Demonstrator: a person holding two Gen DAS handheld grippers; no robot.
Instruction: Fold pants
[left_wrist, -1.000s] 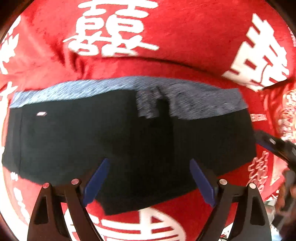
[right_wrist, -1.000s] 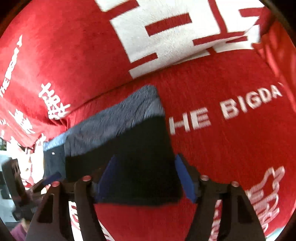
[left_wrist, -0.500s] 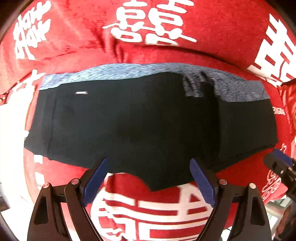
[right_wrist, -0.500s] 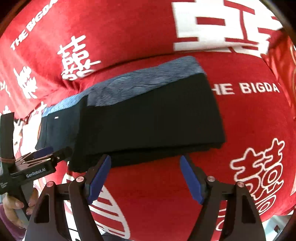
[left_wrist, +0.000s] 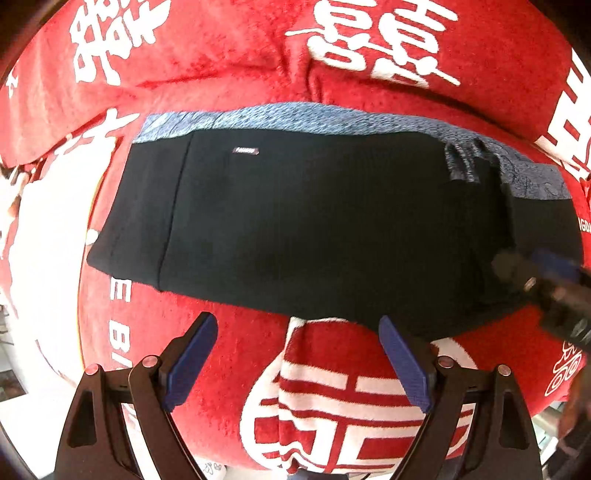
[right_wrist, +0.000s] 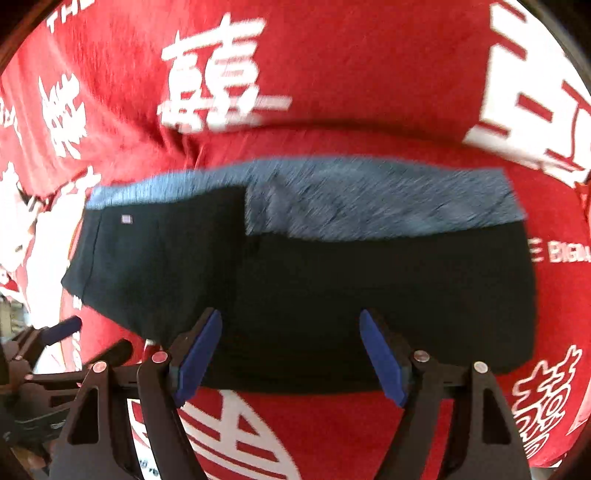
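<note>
The black pants (left_wrist: 314, 229) with a grey-blue waistband (left_wrist: 295, 118) lie folded into a wide rectangle on a red cloth (left_wrist: 229, 62) with white characters. They also show in the right wrist view (right_wrist: 314, 288), blurred. My left gripper (left_wrist: 299, 354) is open and empty, just off the pants' near edge. My right gripper (right_wrist: 291, 350) is open and empty over the near edge of the folded pants. The right gripper's tip (left_wrist: 546, 273) shows at the pants' right end in the left wrist view. The left gripper (right_wrist: 74, 343) shows at the lower left of the right wrist view.
The red cloth (right_wrist: 369, 74) covers the whole surface and is creased behind the pants. Its edge drops off at the far left (left_wrist: 22, 258), where a pale floor area shows.
Both grippers have pulled back from the pants, which now look smaller and lie whole in view. The right gripper has swung left toward the pants' middle.
</note>
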